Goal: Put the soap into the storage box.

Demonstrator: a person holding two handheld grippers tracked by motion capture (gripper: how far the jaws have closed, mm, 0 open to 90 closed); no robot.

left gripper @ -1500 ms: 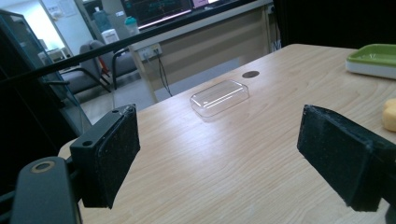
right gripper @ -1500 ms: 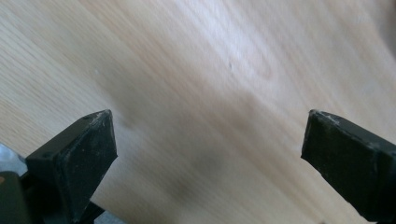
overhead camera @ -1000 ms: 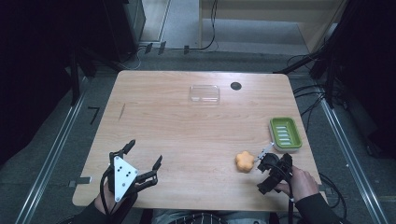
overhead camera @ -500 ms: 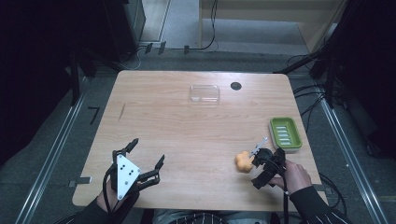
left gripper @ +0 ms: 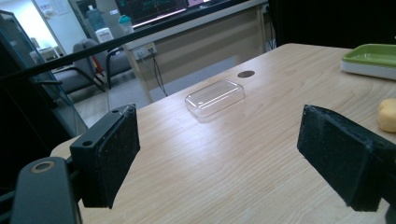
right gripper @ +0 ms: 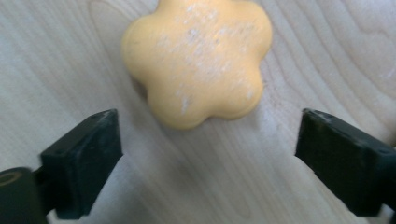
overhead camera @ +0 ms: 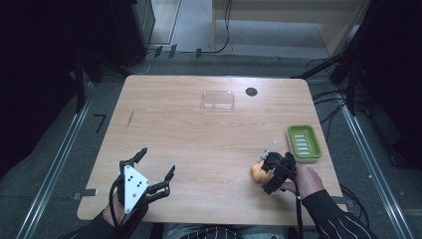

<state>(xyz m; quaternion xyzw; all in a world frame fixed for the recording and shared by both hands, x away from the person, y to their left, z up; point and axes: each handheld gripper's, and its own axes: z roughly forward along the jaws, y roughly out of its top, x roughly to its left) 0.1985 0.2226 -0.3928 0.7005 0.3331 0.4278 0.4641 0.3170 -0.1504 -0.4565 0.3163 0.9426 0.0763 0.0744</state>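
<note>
A yellow flower-shaped piece (overhead camera: 256, 173) (right gripper: 198, 60) lies flat on the wooden table (overhead camera: 199, 134) near its front right. My right gripper (overhead camera: 265, 172) (right gripper: 208, 125) points down at it. Its jaws have just been closing, but they still stand apart; the piece lies just ahead of the fingertips and no pad touches it. At the front left, my left gripper (overhead camera: 158, 160) (left gripper: 219, 126) is held wide open over bare wood with nothing between its pads. The same yellow piece (left gripper: 387, 114) sits at the right edge of the left gripper view.
A green soap dish (overhead camera: 304, 143) (left gripper: 371, 58) stands near the right edge, just behind my right hand. A clear plastic lid (overhead camera: 218, 99) (left gripper: 215, 97) and a black round mark (overhead camera: 251, 91) (left gripper: 245, 73) lie at the back centre. Cables and dark stands surround the table.
My right gripper has moved left across the table, from beside the yellow piece to right over it. The left gripper has stayed where it was.
</note>
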